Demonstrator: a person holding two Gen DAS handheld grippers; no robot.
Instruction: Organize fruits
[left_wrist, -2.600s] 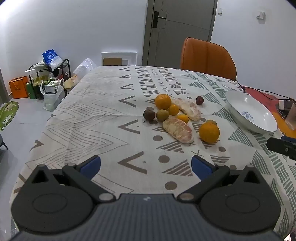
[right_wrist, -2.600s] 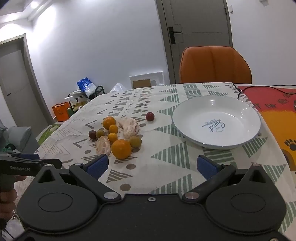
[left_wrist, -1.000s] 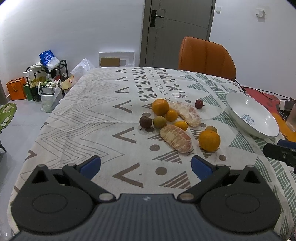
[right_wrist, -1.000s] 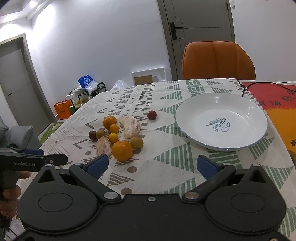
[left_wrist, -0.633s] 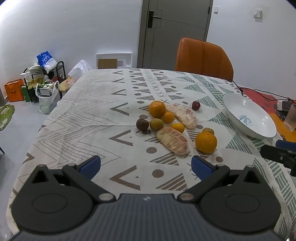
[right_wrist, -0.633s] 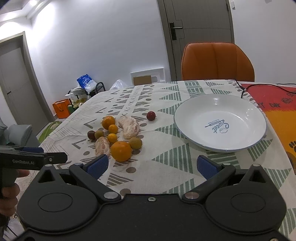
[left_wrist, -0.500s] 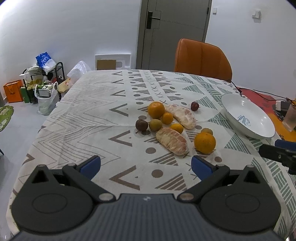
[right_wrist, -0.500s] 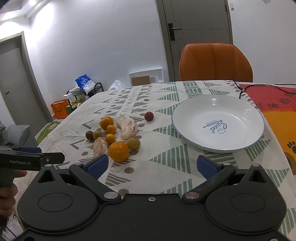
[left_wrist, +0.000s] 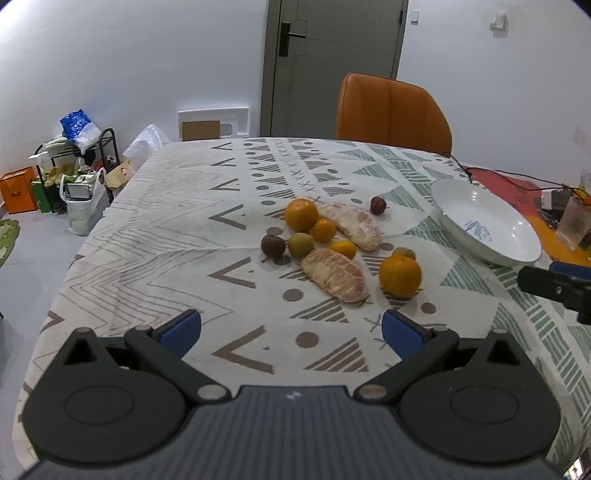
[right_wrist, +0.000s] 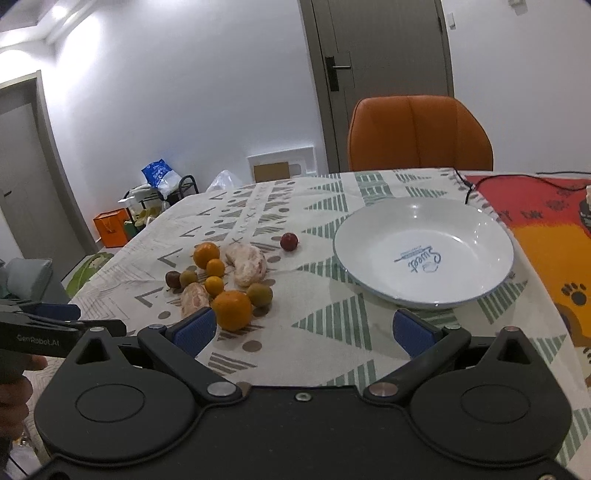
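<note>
Fruit cluster on the tabletop (left_wrist: 155, 236), plate (right_wrist: 480, 236) empty. Both grippers, left (left_wrist: 291, 328) and right (right_wrist: 303, 328), have fingers spread, holding nothing. Straddle the near orange (right_wrist: 232, 309) squarely (it may roll), then close gently.

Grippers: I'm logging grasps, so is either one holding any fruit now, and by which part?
Nothing is held: left gripper and right gripper are both open and empty.
</note>
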